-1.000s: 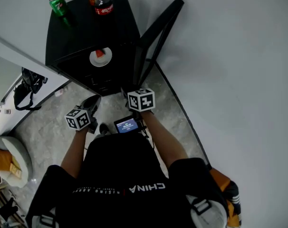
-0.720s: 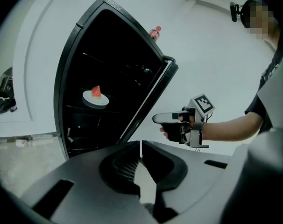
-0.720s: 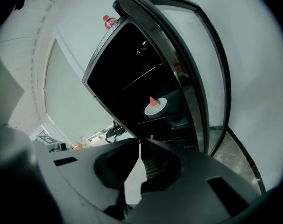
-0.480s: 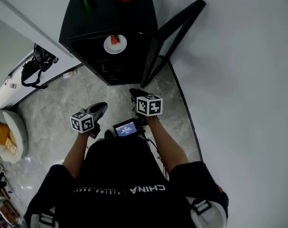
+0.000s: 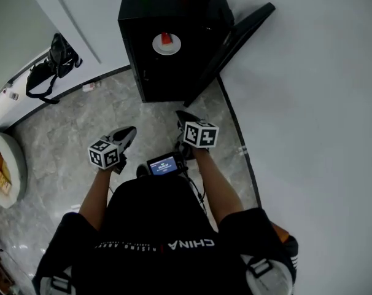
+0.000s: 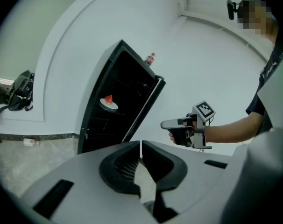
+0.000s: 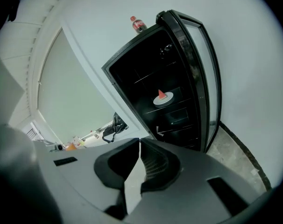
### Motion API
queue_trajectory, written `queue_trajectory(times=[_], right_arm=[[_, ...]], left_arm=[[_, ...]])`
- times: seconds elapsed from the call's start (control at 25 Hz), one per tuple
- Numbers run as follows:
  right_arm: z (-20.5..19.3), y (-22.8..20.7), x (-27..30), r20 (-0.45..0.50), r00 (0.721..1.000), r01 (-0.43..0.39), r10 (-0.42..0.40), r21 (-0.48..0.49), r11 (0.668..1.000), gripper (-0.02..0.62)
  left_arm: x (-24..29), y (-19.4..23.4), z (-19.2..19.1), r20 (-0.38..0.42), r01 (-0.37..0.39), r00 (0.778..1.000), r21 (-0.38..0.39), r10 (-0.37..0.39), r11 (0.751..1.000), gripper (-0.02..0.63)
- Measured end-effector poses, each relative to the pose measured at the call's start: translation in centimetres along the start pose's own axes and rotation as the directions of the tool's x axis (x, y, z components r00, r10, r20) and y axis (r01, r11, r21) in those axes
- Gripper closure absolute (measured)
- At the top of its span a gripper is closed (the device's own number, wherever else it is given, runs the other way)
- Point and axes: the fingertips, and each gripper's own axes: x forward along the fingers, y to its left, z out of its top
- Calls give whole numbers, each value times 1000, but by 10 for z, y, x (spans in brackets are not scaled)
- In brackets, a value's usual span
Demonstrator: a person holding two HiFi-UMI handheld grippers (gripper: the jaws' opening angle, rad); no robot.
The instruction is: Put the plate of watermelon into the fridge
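A white plate with a red watermelon slice (image 5: 166,43) sits on a shelf inside the small black fridge (image 5: 140,17); the same plate shows in the left gripper view (image 6: 109,103) and the right gripper view (image 7: 163,97). The fridge door (image 5: 235,39) stands open to the right. My left gripper (image 5: 126,134) and right gripper (image 5: 185,118) are both shut and empty, held over the floor well short of the fridge. The right gripper (image 6: 166,124) also shows in the left gripper view.
A cola bottle (image 7: 137,24) stands on the fridge top. A black bag (image 5: 51,63) lies by the left wall, and a round seat (image 5: 5,165) is at the far left. The white wall (image 5: 309,103) runs along the right. Grey marble floor (image 5: 69,128) lies between me and the fridge.
Both grippers and I have moved back from the fridge, which now looks farther off. The plate stays on its shelf, and the door stays open.
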Motion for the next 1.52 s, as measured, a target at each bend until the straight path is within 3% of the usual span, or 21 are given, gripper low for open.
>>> queue_trajectory(times=[0.12, 0.28, 0.56, 0.84, 1.0, 1.28, 1.52], right_arm=[[-30, 23, -6, 9, 1000, 19, -19, -11, 1000, 572], [-74, 52, -23, -3, 1000, 23, -23, -6, 1000, 572], [-108, 63, -61, 2, 998, 66, -66, -112, 991, 575], [-108, 51, -88, 0, 995, 94, -96, -210, 973, 580], [-112, 37, -100, -25, 996, 76, -84, -232, 970, 580], [-88, 34, -102, -30, 999, 24, -33, -276, 961, 580], [-79, 25, -94, -40, 999, -12, 2, -242, 970, 580]], left_arm=[[-36, 9, -12, 27, -8, 1000, 1, 8, 1000, 584], [-64, 2, -41, 6, 24, 1000, -4, -24, 1000, 584], [-56, -41, -74, -49, 88, 995, 48, -86, 995, 584], [-28, -77, -67, -32, 74, 997, 93, -71, 993, 584], [-11, -91, -67, 3, 40, 999, 69, -41, 997, 584], [2, -104, -58, -5, 3, 1000, 110, -3, 994, 584], [6, -99, -57, -11, -28, 1000, 94, 29, 995, 584]])
